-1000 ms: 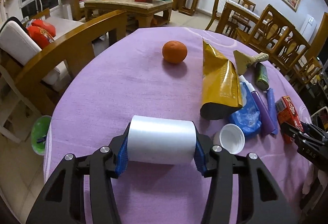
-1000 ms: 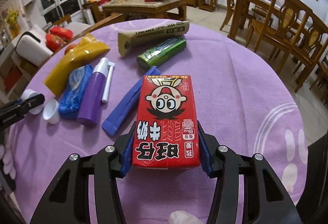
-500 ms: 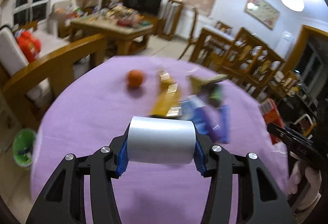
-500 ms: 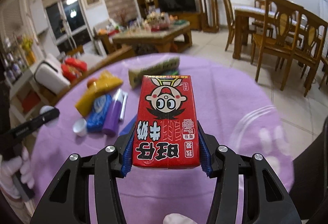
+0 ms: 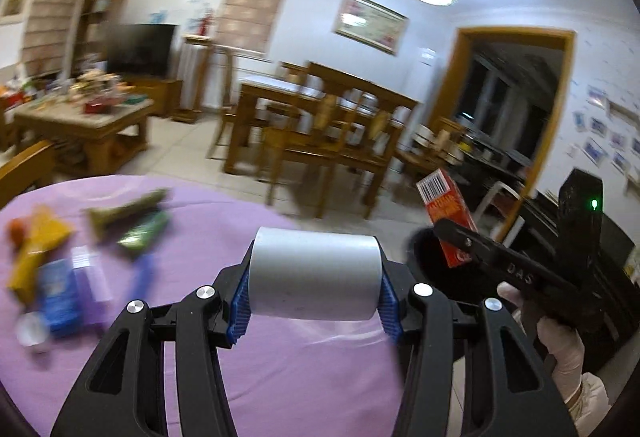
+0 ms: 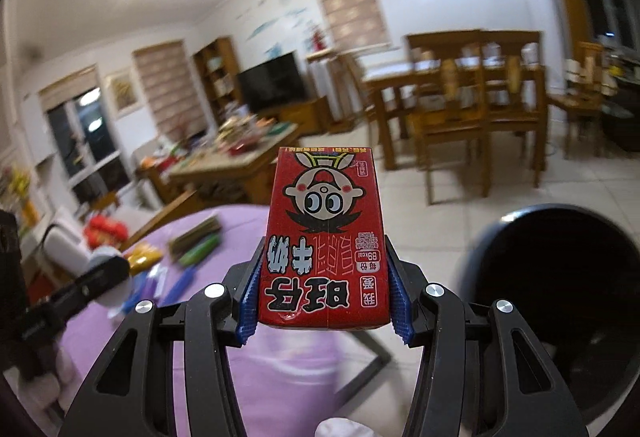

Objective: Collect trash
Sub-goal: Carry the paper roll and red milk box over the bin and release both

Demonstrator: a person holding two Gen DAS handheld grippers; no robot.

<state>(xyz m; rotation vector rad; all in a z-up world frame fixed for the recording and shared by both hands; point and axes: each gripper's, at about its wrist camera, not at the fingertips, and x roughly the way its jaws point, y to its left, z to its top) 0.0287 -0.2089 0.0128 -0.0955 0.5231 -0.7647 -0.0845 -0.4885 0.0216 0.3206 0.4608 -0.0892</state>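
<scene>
Trash carried over purple table

Blurred beyond reading: litter (image 5: 60, 269) left on tablecloth (image 5: 280, 369). Clamped in left gripper (image 5: 314, 279), plain white cup (image 5: 314, 273); in right gripper (image 6: 324, 277), red carton (image 6: 326, 237) with cartoon face, "89kcal". Bin (image 6: 556, 277) partly cut off.

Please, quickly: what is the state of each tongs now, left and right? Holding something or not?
Left tongs: closed on the white paper cup.
Right tongs: closed on the red milk carton.

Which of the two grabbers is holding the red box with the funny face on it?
The right gripper. It squeezes the red milk carton with the cartoon face, while the left gripper holds a plain white cup lying sideways.
</scene>
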